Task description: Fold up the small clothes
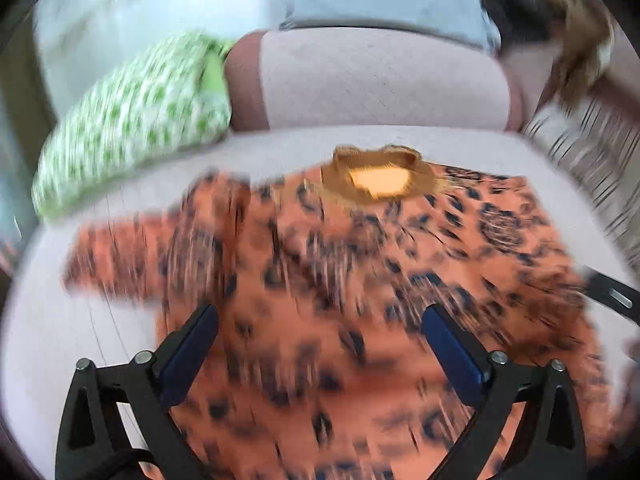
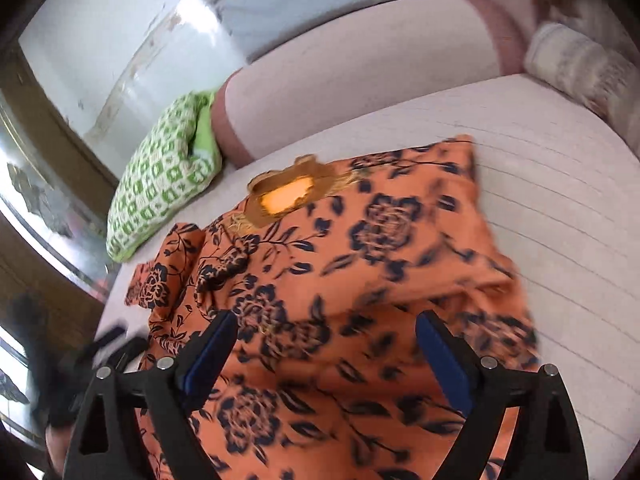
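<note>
Orange floral top [image 2: 360, 248] lies flat, neckline [image 2: 286, 198] pointing away; left claw [image 1: 320, 344] and right claw [image 2: 326, 352] released.

This is a bedroom in a home: a bed [image 2: 540, 184] with a green checked pillow [image 2: 160, 200] by a wall [image 2: 120, 40].

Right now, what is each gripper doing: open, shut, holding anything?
Left gripper: open, empty, above the orange dark-flowered cloth garment.
Right gripper: open, empty, above the same garment.

Both wrist views close above garment [image 1: 340, 280]
</note>
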`<state>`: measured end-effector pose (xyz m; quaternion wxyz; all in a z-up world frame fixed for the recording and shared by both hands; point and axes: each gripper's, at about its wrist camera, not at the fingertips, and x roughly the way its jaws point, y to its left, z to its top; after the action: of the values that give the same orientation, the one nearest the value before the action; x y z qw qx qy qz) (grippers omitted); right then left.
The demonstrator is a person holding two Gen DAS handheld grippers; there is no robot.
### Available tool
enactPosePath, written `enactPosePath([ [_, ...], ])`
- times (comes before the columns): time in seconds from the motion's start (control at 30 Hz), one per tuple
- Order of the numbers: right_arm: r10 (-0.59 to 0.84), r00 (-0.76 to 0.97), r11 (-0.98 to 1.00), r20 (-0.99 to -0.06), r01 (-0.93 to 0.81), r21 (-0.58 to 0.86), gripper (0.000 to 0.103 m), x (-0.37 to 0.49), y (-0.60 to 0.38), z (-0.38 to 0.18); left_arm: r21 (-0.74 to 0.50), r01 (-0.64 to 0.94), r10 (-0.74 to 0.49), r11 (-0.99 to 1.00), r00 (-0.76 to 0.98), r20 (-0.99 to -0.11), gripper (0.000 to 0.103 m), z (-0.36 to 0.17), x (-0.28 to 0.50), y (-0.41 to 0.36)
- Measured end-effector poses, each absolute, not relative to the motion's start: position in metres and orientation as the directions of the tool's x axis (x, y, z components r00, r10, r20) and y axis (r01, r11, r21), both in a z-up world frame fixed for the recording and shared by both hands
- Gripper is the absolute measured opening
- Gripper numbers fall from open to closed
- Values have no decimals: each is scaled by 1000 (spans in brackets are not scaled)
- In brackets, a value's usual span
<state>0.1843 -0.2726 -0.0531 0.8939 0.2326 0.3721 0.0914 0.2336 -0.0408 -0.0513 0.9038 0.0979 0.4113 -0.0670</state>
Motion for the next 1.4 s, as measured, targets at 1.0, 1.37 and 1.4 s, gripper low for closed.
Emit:
enactPosePath([
  [1.0,363,776,756,-517,80,650,92,178,-346,-65,-157,-92,-81,983,553,-829,34,-99,283,68],
  [1.37,396,550,800,-736,186,570,53,311,-372,-94,-117,-17,-88,993,551,-830,34,-110,294,60],
  [1.4,395,528,813,-752,180,554,30,312,-368,-98,-108,1,-91,994,556,-826,34,-112,298,56],
])
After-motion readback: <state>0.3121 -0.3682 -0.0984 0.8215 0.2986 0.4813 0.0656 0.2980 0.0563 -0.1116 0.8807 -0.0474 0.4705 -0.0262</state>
